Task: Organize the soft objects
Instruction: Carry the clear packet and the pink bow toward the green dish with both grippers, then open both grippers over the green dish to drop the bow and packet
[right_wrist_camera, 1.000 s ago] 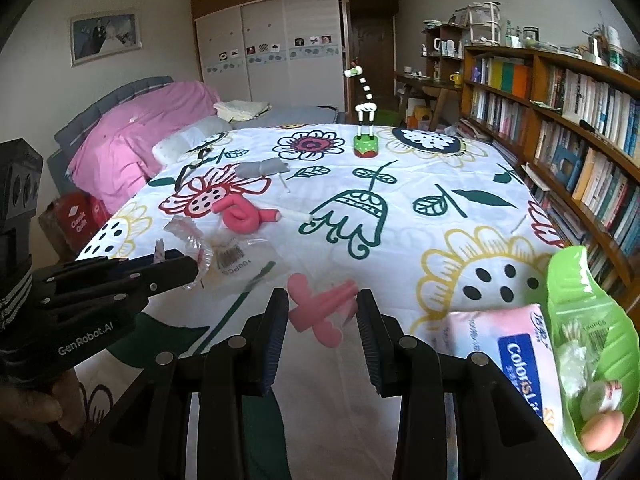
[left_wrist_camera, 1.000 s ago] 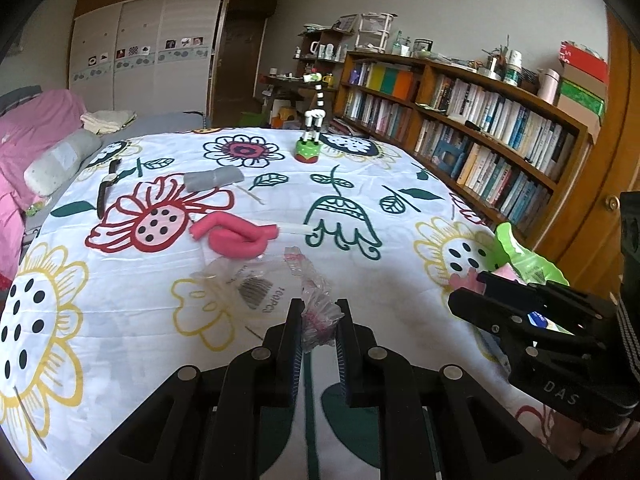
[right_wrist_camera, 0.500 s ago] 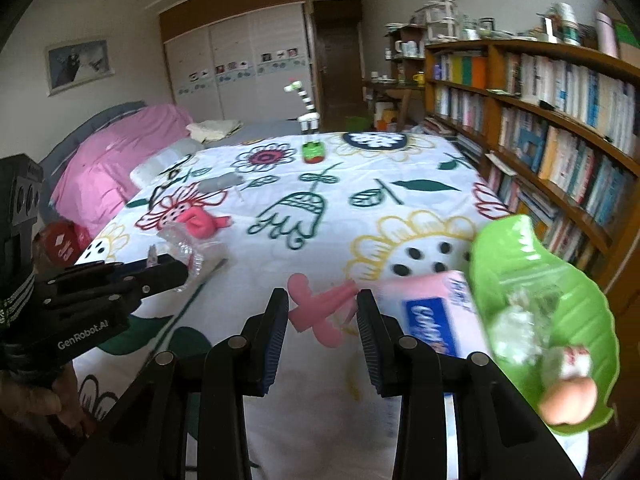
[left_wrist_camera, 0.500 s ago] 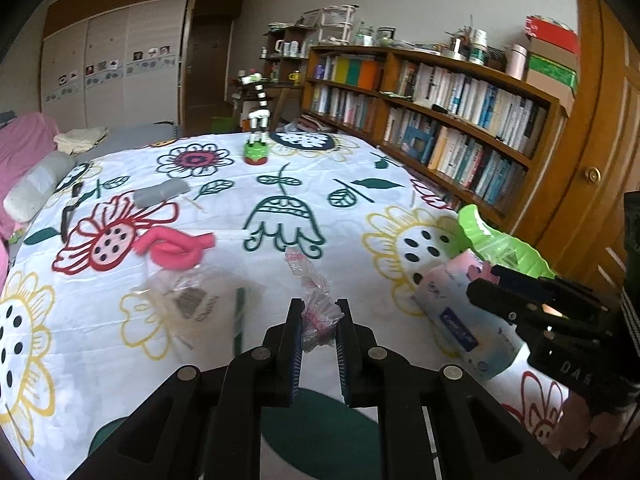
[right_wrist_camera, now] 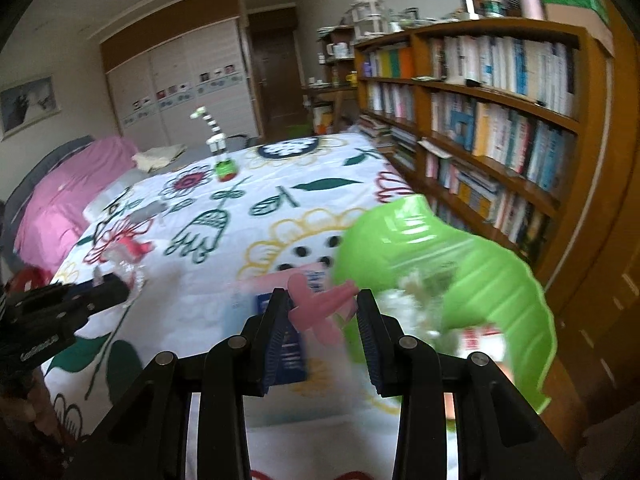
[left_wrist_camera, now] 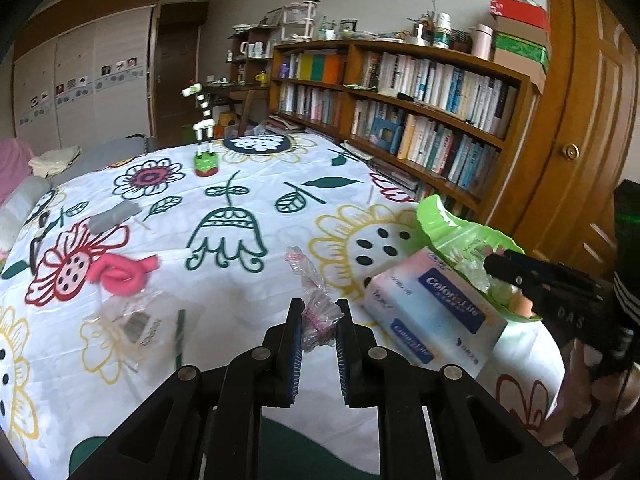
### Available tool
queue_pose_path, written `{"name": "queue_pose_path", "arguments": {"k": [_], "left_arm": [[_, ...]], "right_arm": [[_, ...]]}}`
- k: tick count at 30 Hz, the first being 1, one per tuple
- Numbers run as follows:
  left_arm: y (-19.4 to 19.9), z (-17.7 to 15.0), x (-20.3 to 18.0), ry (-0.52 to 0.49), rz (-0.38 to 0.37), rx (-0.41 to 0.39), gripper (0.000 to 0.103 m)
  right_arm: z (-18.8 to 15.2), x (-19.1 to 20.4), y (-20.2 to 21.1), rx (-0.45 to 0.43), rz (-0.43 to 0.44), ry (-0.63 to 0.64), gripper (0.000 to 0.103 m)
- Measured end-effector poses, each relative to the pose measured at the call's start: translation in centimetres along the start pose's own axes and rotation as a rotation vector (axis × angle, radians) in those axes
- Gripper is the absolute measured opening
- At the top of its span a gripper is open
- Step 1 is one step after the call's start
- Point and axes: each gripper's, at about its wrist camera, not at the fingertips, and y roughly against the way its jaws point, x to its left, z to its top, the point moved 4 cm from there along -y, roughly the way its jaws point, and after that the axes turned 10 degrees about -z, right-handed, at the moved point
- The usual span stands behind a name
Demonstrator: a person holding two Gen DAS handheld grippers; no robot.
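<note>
The green leaf-shaped tray (right_wrist_camera: 472, 264) is the landmark, sitting at the bookshelf-side edge of the flowered bedspread (left_wrist_camera: 248, 248). Over the last second both hands have swung toward it, so it now fills the right wrist view where before it sat at the frame's edge. The right gripper (right_wrist_camera: 322, 320) is clamped on a pink soft cross-shaped piece (right_wrist_camera: 320, 304), now just at the tray's near rim. The left gripper (left_wrist_camera: 319, 322) is pinched nearly together on a crinkled clear plastic bag (left_wrist_camera: 316, 312), nearer the tray than before but not yet over it. A tissue pack (left_wrist_camera: 436, 312) lies against the tray. Likely the pink piece gets dropped in first. The coiled pink foam tube (left_wrist_camera: 120, 276) and grey roll (left_wrist_camera: 114, 216) lie well away from the tray.
</note>
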Motion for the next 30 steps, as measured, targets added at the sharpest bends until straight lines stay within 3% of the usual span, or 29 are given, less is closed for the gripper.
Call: {"name": "queue_pose_path", "arguments": {"k": [6, 11, 30], "left_arm": [[-1.0, 0.8, -1.7, -0.041, -0.021, 0.012, 0.016], [-1.8, 1.7, -3.4, -0.078, -0.044, 0.015, 0.016], [-7.7, 4.4, -10.3, -0.178, -0.199, 0.099, 0.016]], "right_arm": [[0.4, -3.5, -0.7, 0.005, -0.052, -0.069, 0.039], [-0.1, -5.7, -1.8, 0.043, -0.088, -0.099, 0.051], [-0.9, -10.7, -1.0, 0.004, -0.157, -0.145, 0.052]]}}
